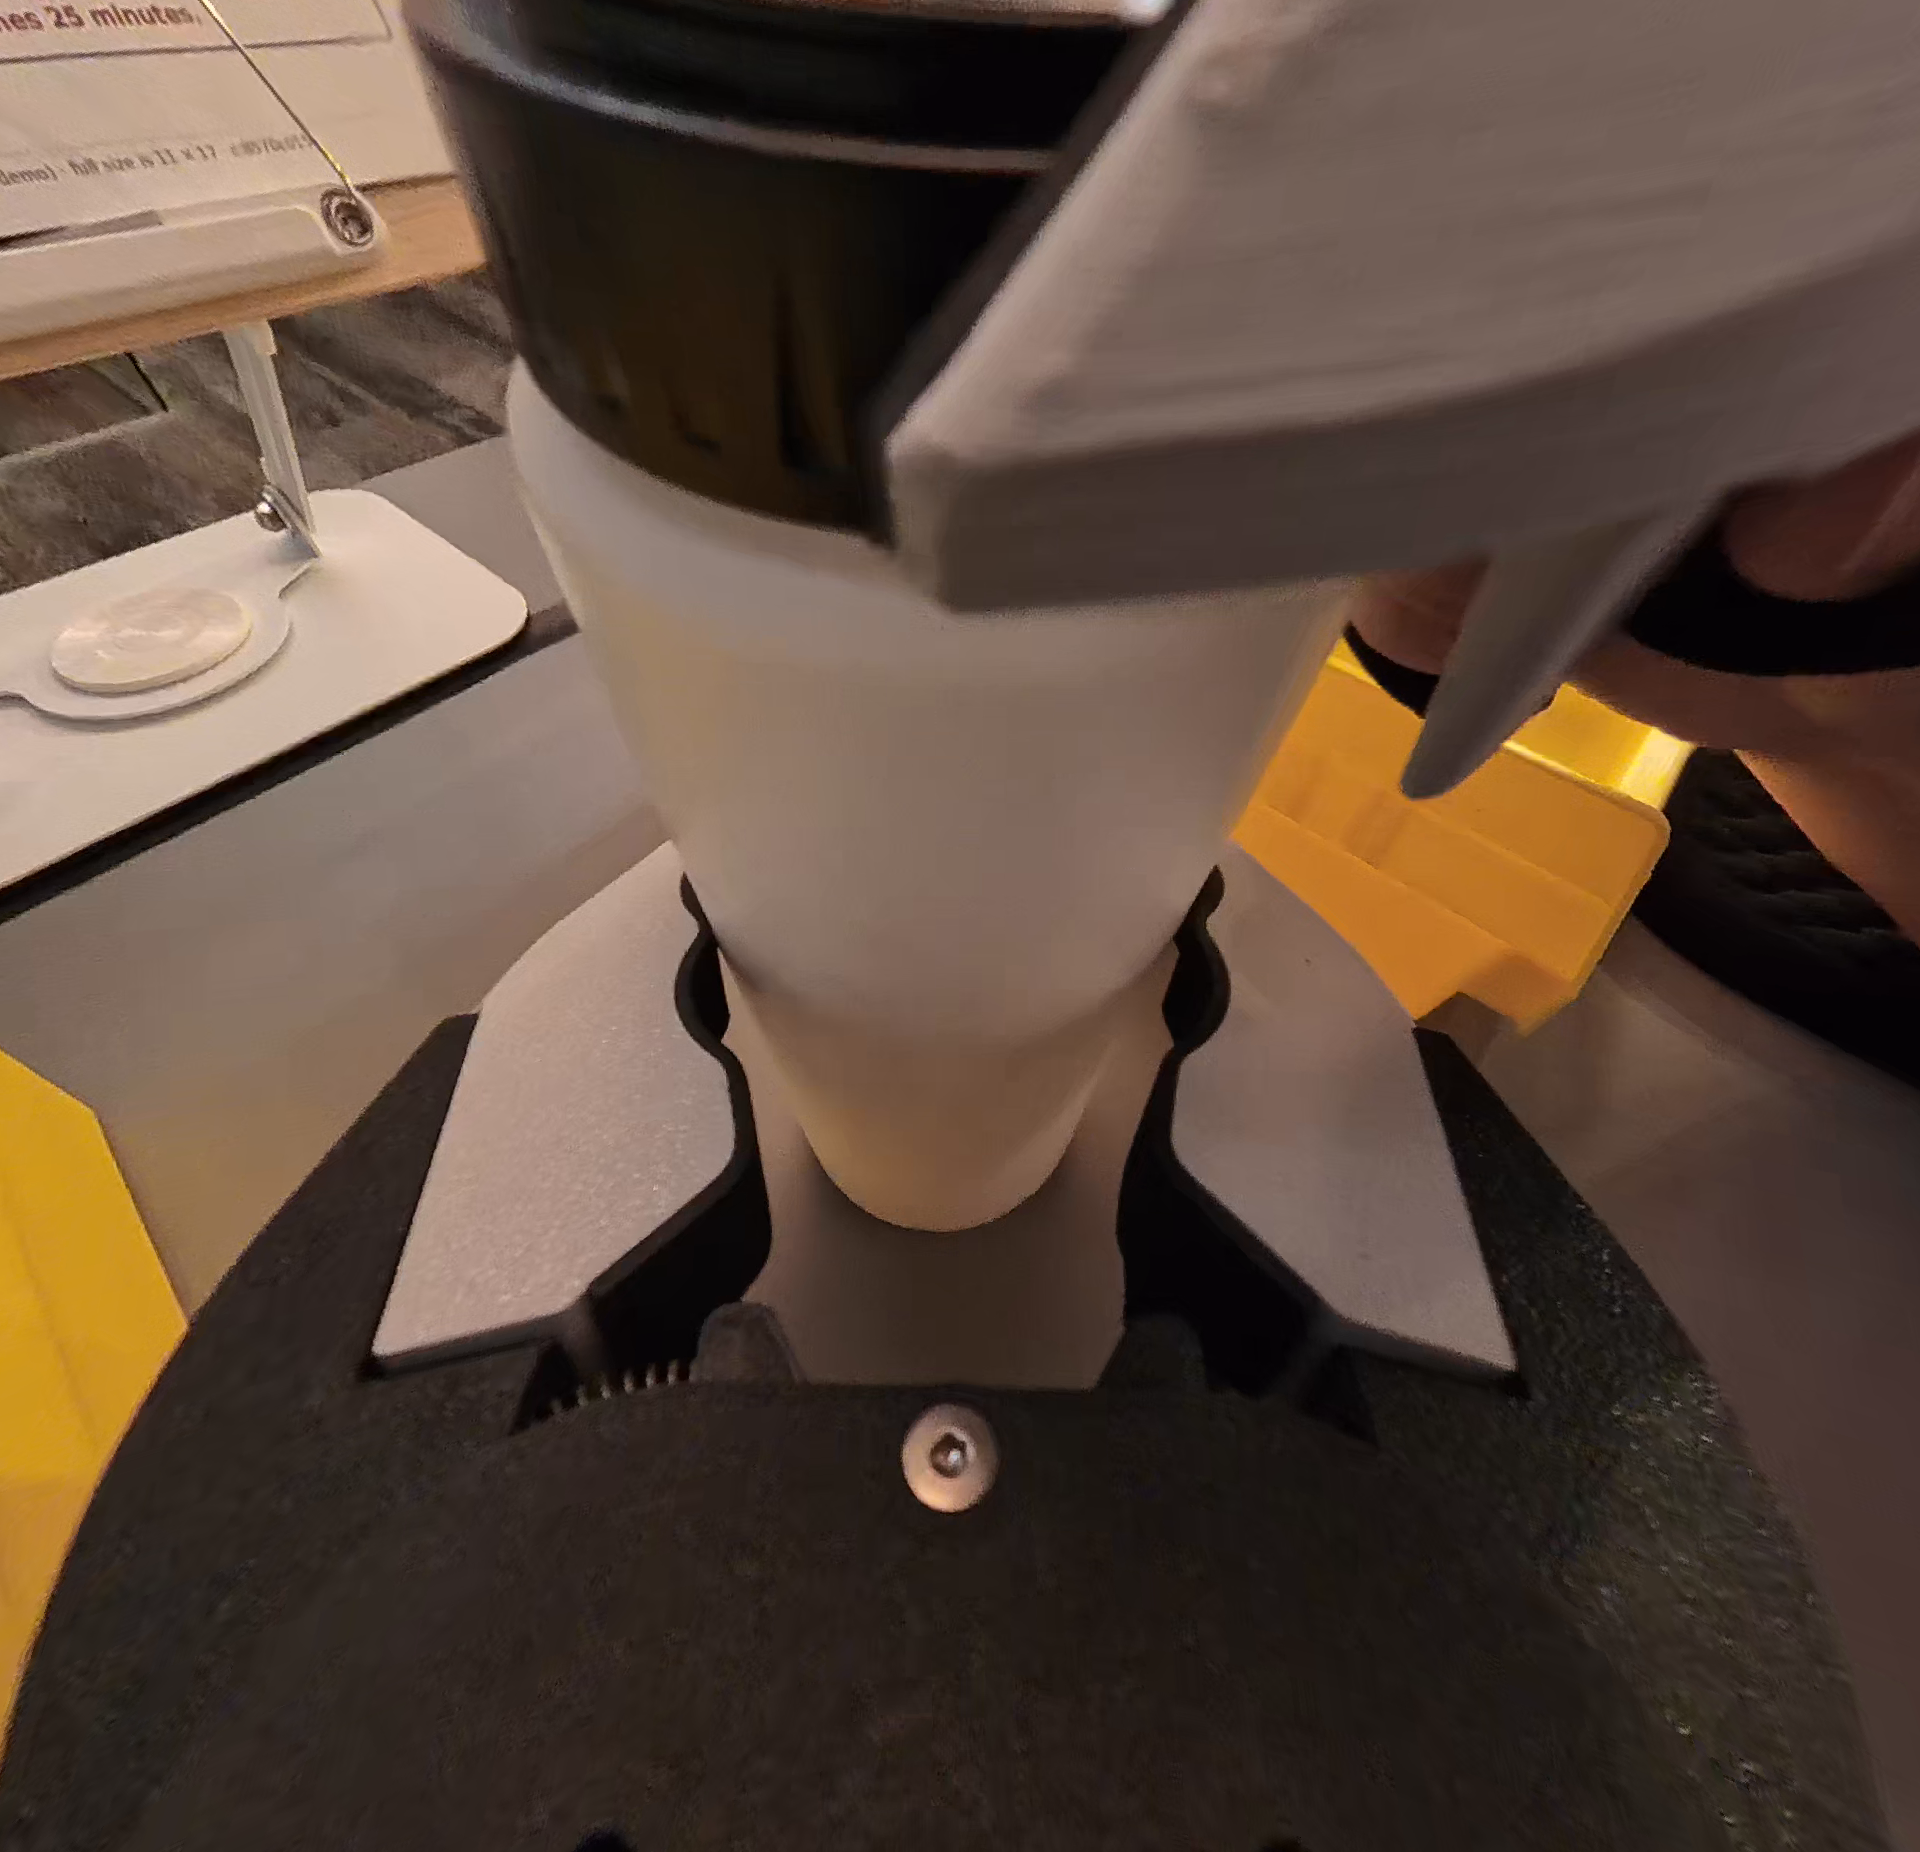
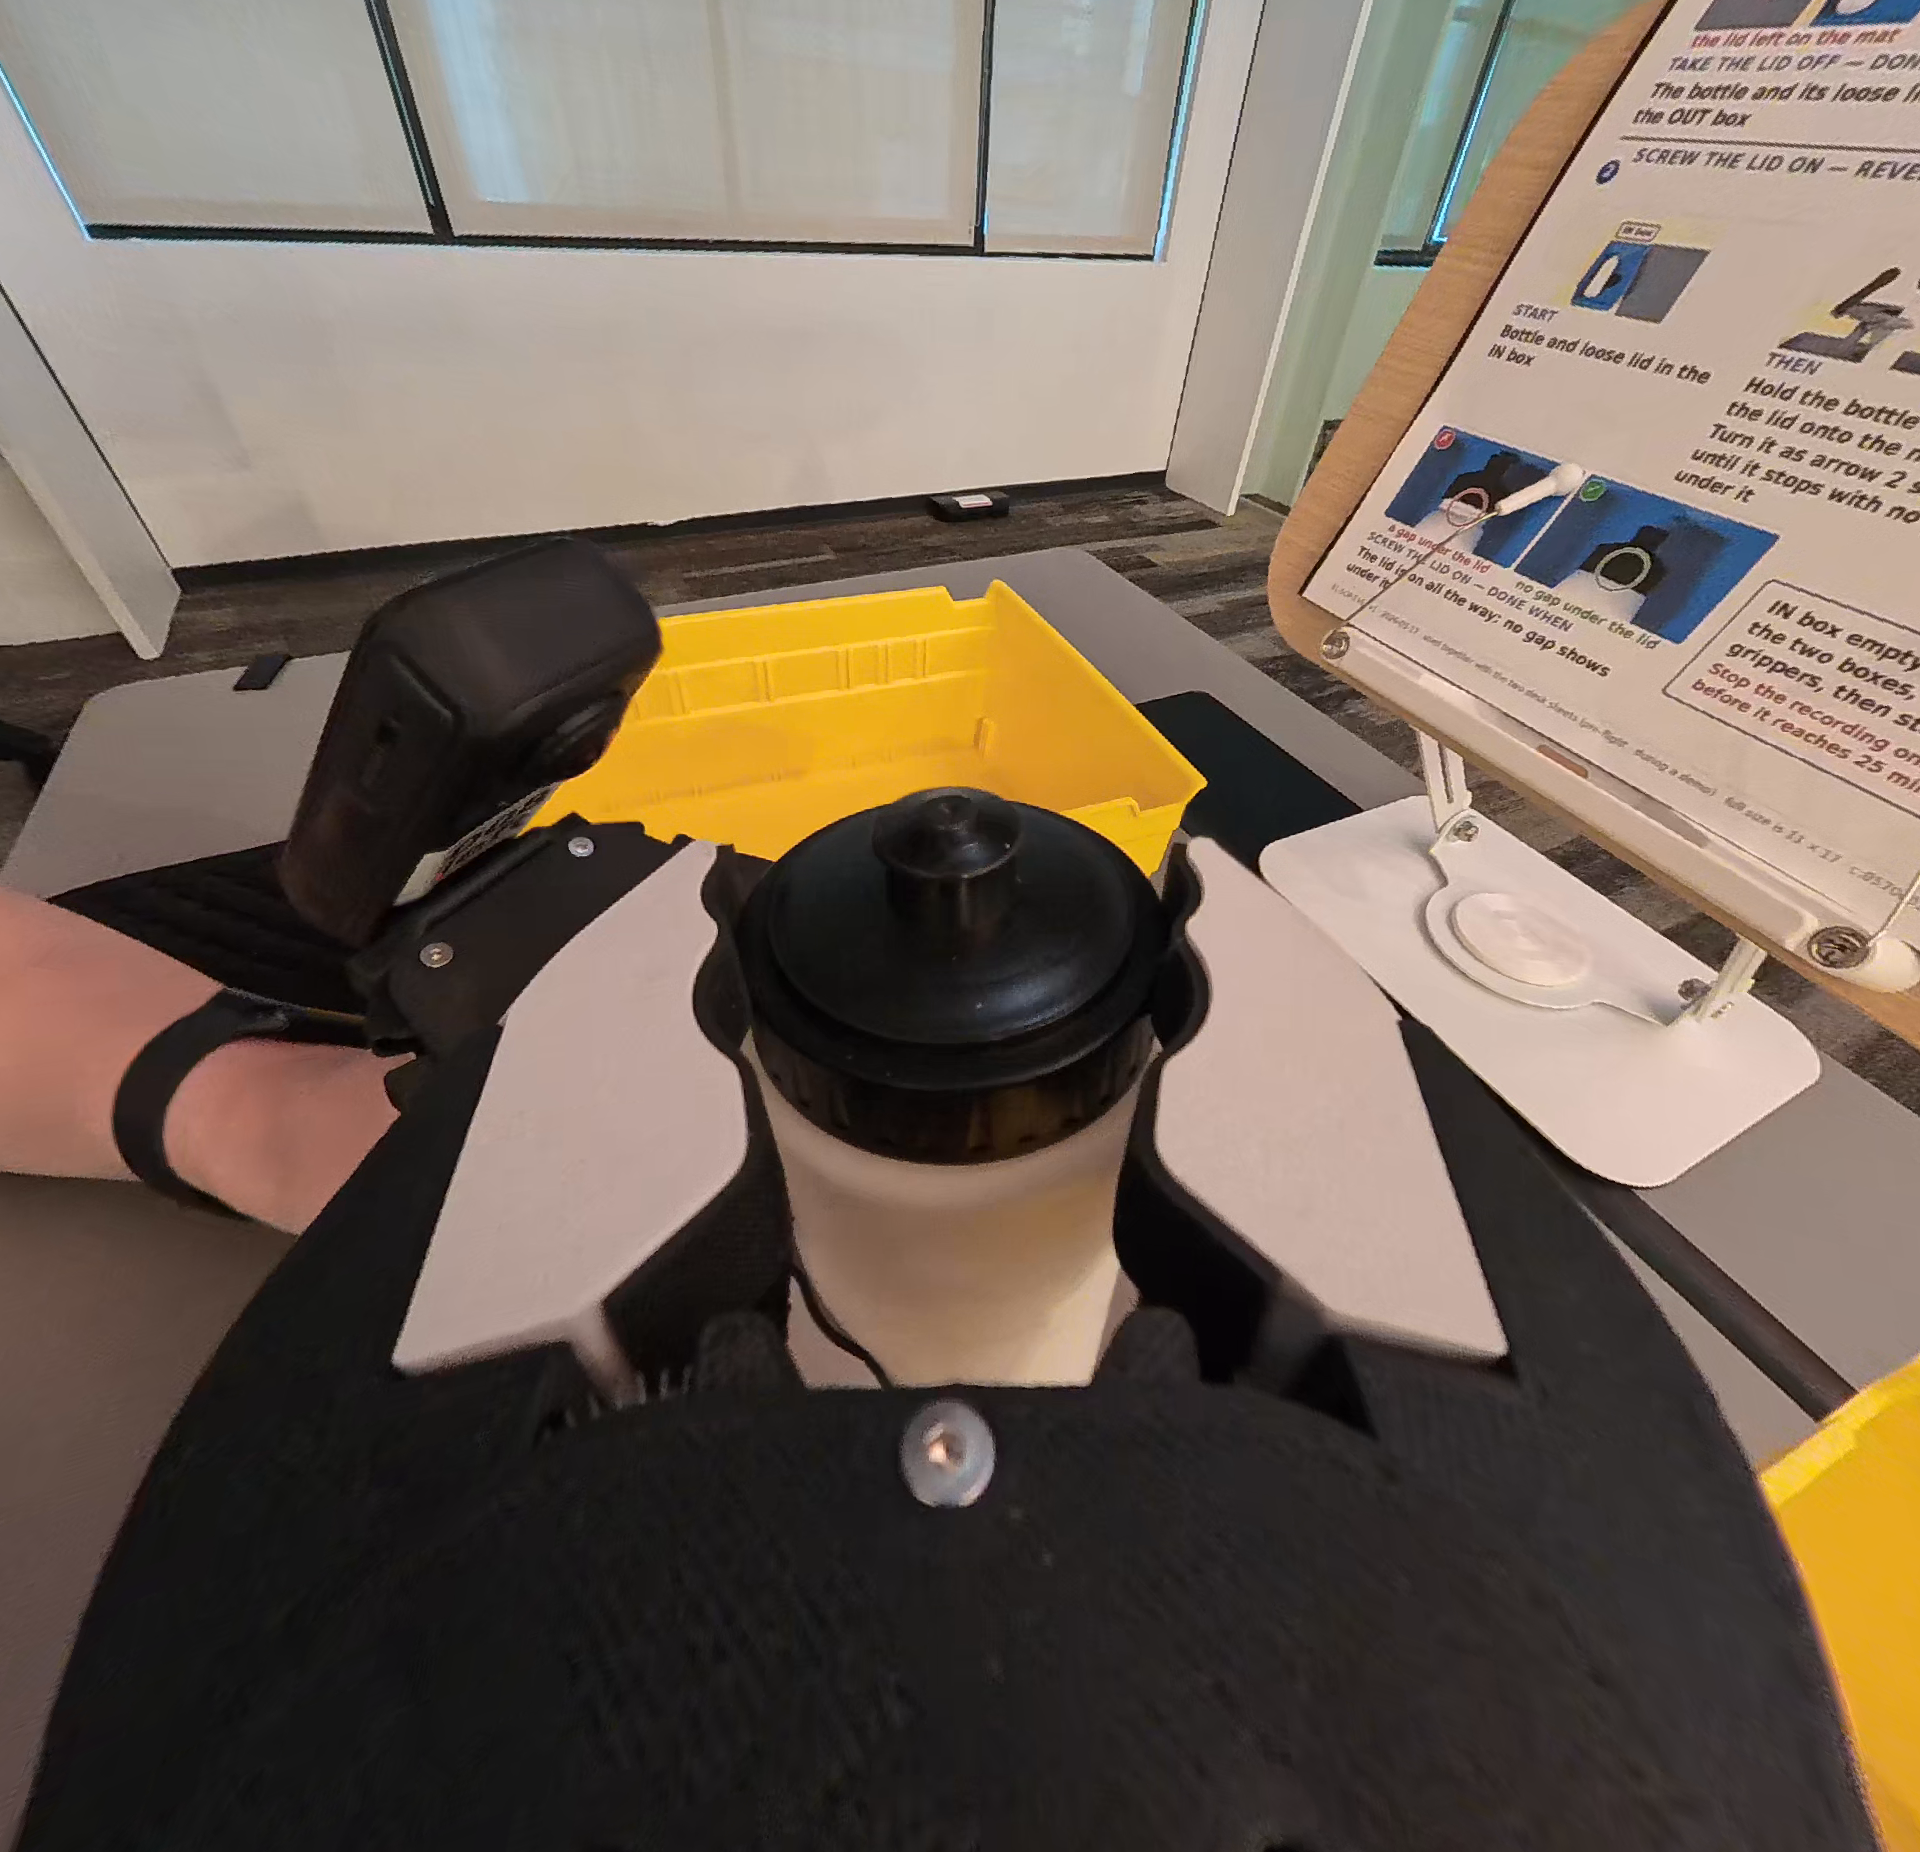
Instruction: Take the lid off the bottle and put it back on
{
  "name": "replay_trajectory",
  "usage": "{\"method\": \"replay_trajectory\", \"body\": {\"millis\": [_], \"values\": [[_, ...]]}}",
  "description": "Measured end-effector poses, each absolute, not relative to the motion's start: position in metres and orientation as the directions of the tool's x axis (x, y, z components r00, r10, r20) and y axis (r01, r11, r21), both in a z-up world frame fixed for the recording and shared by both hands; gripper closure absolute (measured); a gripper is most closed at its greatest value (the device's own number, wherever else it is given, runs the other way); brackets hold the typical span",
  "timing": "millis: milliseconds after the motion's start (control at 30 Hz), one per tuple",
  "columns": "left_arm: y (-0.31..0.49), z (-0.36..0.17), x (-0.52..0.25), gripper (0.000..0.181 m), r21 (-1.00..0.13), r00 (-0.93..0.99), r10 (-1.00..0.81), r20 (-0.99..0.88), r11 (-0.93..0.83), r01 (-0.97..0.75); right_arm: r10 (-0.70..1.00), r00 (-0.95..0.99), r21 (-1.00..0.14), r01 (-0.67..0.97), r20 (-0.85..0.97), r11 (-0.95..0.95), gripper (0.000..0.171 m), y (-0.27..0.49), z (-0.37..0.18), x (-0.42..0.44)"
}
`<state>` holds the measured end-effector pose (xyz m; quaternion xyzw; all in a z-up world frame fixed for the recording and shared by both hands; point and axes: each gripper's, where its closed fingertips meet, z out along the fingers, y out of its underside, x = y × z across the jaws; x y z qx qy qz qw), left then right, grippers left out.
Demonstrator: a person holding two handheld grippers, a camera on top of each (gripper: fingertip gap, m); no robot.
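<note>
Right gripper (image 2: 951, 981): closed on the black lid (image 2: 951, 961), one grey finger (image 2: 613, 1085) pressed at each side of the lid's ribbed rim. The lid is seated on the white bottle (image 2: 951, 1252), which is held upright directly between the fingers.

Left gripper (image 1: 945, 955): clamped on the lower body of the bottle (image 1: 914, 763), its black pads (image 1: 707, 981) touching both flanks; the bottle's base is seen nearest its palm.

Left of the right gripper: a hand (image 2: 260, 1127) under a black strap.

Beyond the lid: a yellow bin (image 2: 935, 701) on the grey table (image 2: 156, 742).

Ahead and right: a white stand (image 2: 1538, 1013) carrying a printed instruction sheet (image 2: 1683, 400) on a wooden board.
</note>
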<state>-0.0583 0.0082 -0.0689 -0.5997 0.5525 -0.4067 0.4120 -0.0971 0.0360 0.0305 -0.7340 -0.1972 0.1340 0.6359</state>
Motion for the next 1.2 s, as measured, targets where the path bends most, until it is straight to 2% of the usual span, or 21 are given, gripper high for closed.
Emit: {"method": "replay_trajectory", "body": {"millis": [100, 200, 233, 367, 633, 1067, 1200], "values": [[0.010, -0.064, -0.058, 0.096, -0.973, 0.062, -0.998, -0.017, 0.002, -0.230, 0.513, 0.858, -0.990, 0.097, 0.030, -0.105, 0.093, 0.034, 0.031, -0.100], [0.008, -0.055, -0.057, 0.072, -0.987, 0.071, -0.996, -0.059, 0.048, -0.151, 0.650, 0.760, -0.995, 0.049, -0.022, -0.092, 0.093, 0.025, 0.032, -0.115], [0.006, -0.055, -0.056, 0.071, -0.987, 0.063, -0.996, -0.063, 0.053, -0.155, 0.683, 0.729, -0.995, 0.030, -0.044, -0.097, 0.093, 0.023, 0.031, -0.120], [0.002, -0.058, -0.054, 0.075, -0.981, 0.033, -0.998, -0.048, 0.041, -0.191, 0.716, 0.696, -0.995, 0.012, -0.060, -0.095, 0.093, 0.020, 0.034, -0.118], [0.000, -0.063, -0.055, 0.081, -0.967, 0.045, -0.999, 0.020, -0.031, -0.251, 0.660, 0.751, -0.994, 0.048, -0.026, -0.094, 0.093, 0.023, 0.031, -0.116], [0.003, -0.065, -0.053, 0.082, -0.960, 0.050, -0.998, 0.031, -0.043, -0.276, 0.618, 0.786, -0.991, 0.069, -0.014, -0.111, 0.093, 0.027, 0.031, -0.112], [0.000, -0.065, -0.052, 0.081, -0.958, 0.037, -0.999, 0.011, -0.021, -0.287, 0.661, 0.749, -0.987, 0.133, 0.042, -0.089, 0.093, 0.021, 0.030, -0.110]]}}
